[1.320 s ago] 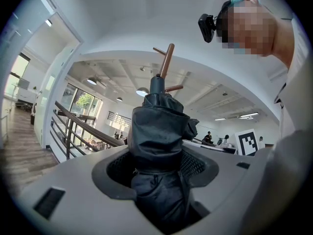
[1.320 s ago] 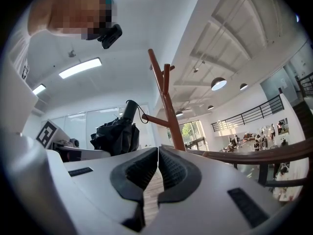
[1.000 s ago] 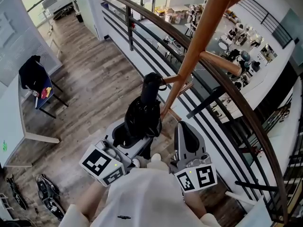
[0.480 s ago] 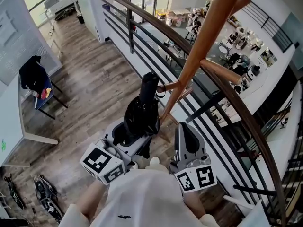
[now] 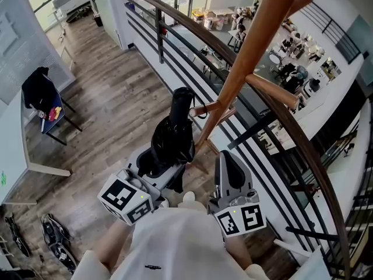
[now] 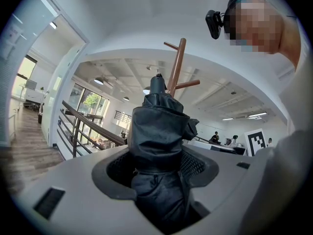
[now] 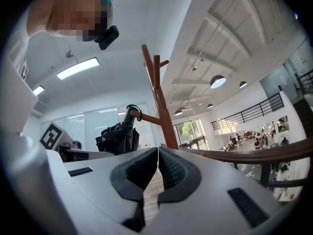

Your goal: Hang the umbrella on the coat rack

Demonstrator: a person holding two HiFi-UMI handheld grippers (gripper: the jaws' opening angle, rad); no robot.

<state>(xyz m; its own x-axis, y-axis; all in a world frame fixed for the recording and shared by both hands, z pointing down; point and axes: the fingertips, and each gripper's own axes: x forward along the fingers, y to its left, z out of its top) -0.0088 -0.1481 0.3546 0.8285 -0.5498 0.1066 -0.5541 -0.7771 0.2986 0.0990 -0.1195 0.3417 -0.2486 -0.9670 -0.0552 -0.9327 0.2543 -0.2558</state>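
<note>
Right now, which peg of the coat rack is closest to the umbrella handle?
The low, thin peg pointing toward the umbrella, its tip beside the handle. The thick peg points the other way, higher up.

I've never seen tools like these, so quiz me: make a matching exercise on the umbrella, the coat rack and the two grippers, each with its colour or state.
1 umbrella
2 coat rack
3 left gripper
4 right gripper

A jaws together, empty
B black, folded
C brown wood
D shut on the umbrella

Pairs: 1-B, 2-C, 3-D, 4-A
</note>
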